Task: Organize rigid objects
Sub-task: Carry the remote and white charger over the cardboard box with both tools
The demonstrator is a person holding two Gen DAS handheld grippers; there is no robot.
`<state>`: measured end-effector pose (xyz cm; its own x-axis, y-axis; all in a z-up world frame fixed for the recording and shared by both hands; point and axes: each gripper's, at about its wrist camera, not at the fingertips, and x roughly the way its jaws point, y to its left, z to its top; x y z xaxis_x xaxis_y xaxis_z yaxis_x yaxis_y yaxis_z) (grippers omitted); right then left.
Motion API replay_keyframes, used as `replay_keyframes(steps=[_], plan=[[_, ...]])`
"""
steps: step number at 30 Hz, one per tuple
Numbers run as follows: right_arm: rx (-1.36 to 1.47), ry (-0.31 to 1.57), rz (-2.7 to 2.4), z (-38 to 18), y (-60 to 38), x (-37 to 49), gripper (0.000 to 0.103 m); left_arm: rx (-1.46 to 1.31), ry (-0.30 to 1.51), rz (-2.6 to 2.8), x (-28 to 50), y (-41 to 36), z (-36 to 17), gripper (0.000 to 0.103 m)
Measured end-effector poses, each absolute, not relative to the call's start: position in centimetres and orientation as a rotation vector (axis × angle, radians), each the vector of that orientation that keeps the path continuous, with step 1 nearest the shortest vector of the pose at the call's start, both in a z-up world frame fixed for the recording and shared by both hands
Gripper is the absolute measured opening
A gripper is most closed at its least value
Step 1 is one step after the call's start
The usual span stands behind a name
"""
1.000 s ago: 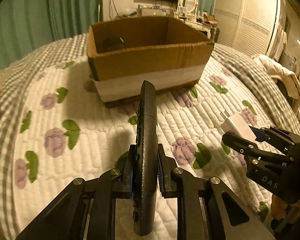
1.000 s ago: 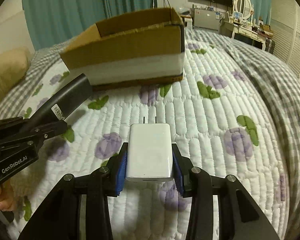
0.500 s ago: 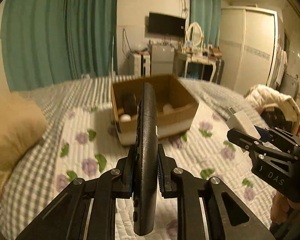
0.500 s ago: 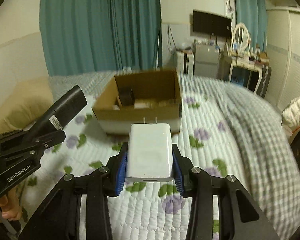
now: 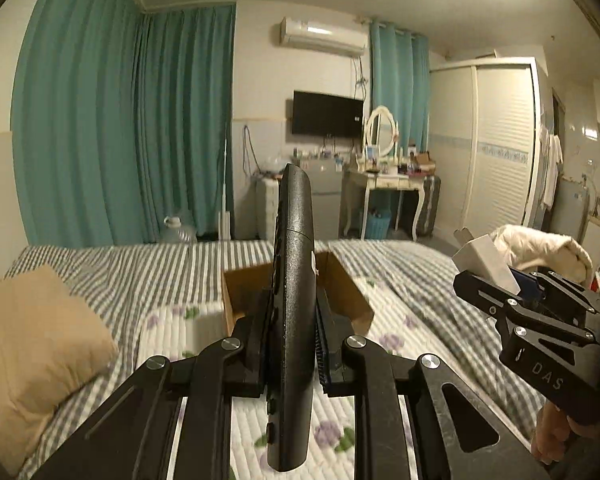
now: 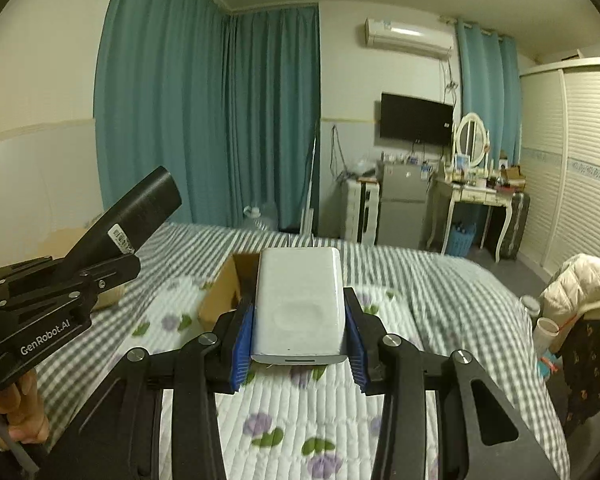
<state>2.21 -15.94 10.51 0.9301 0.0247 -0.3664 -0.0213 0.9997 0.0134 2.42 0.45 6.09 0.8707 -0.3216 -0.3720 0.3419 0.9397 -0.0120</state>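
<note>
Both grippers are loaded and raised above the bed, each carrying one item for the cardboard box (image 5: 346,292), which sits on the floral quilt (image 6: 300,408) ahead of me, at about twelve o'clock in both wrist views. Clamped in my left gripper (image 5: 293,344) is a black remote control (image 5: 294,280), held on edge with its narrow sides between the pads, so its length runs forward along the fingers; I judge that grip keeps the long body from pivoting and lets it slide nose-first into the box. My right gripper (image 6: 298,334) is closed to the width of a white wall charger (image 6: 298,304), the blue pads (image 6: 243,344) pressing its two flat sides, prongs pointing away from me toward the box. In the left view the right tool and charger show at three o'clock; in the right view the remote juts up at nine o'clock. Neither item is over the box opening yet. A tan pillow (image 5: 32,352) lies at eight o'clock, well apart from the box.
</note>
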Motion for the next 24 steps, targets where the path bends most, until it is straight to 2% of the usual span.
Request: replay_keyframes(steps=[12, 24], plan=[[-0.027, 0.295, 0.018, 12.4, -16.2, 9.4, 0.039, 0.024, 0.376, -0.356, 10.3, 0.0, 4.9, 0.018], [-0.049, 0.391, 0.08, 6.7, -15.2, 20.0, 0.039, 0.026, 0.499, -0.319, 19.6, -0.9, -1.6, 0.018]])
